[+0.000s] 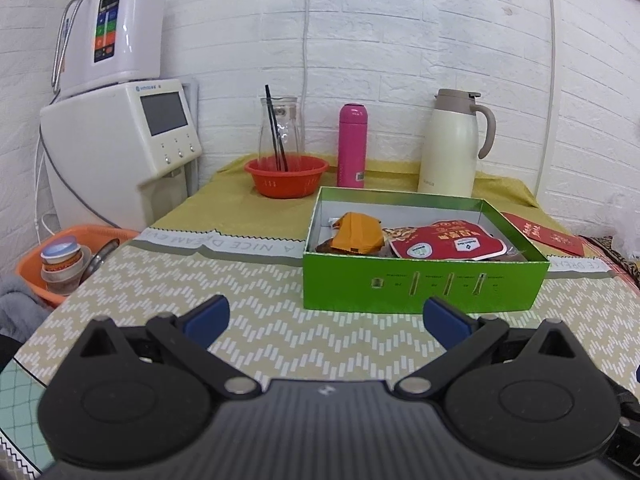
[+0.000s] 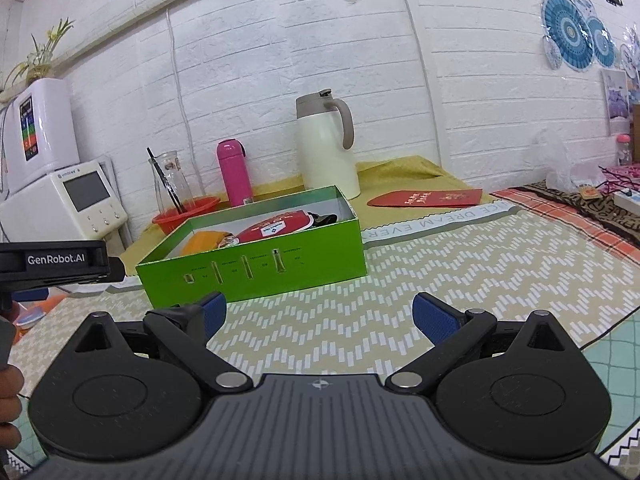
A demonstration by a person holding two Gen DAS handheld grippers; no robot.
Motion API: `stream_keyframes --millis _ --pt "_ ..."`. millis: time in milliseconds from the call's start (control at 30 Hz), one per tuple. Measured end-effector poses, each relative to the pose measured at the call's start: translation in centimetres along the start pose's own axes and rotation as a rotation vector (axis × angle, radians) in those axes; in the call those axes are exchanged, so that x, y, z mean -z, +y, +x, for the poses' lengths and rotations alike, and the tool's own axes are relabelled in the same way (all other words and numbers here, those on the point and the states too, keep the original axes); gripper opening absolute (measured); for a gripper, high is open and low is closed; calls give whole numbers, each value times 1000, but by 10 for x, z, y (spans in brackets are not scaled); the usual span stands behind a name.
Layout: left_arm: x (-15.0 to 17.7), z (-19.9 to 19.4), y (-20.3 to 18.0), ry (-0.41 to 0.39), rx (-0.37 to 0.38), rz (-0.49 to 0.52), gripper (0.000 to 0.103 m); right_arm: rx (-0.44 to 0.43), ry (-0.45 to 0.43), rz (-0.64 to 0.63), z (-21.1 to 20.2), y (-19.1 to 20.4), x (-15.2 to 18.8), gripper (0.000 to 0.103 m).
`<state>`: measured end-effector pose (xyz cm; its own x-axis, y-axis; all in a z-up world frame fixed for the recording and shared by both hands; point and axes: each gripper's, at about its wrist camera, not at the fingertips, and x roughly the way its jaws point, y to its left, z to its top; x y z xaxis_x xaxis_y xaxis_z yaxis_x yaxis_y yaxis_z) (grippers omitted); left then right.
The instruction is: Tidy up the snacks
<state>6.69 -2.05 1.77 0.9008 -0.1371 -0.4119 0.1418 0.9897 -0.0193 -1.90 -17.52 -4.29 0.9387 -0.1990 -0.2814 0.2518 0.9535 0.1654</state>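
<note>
A green open box [image 1: 420, 286] [image 2: 256, 270] sits on the patterned table, holding an orange snack packet [image 1: 358, 232] [image 2: 202, 242], a red snack pouch [image 1: 448, 242] [image 2: 276, 228] and some darker snacks. My left gripper [image 1: 326, 322] hovers just in front of the box, open, nothing between its blue pads. My right gripper [image 2: 318, 316] is also open and empty, a little before the box's front right corner. The left gripper's body [image 2: 56, 266] shows at the left edge of the right wrist view.
Behind the box stand a red bowl [image 1: 286, 176] with a glass carafe [image 1: 279, 130], a pink bottle [image 1: 352, 146] and a cream thermos jug [image 1: 452, 144]. A red envelope [image 2: 426, 199] lies to the right. White appliances [image 1: 116, 144] and an orange basket [image 1: 68, 256] are at the left.
</note>
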Motion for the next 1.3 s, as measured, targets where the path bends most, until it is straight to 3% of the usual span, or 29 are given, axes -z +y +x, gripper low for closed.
stream_keyframes --millis 300,667,933,1300 --pt "4 -3 -7 -6 23 36 103 22 44 -108 5 11 -3 103" --pt "9 -3 -13 3 52 54 103 59 63 -100 12 7 -3 103" --pt "21 -1 -16 21 52 46 103 102 42 -226 19 23 -6 103" --pt "21 2 -10 -3 66 23 103 124 47 -217 20 19 -3 103"
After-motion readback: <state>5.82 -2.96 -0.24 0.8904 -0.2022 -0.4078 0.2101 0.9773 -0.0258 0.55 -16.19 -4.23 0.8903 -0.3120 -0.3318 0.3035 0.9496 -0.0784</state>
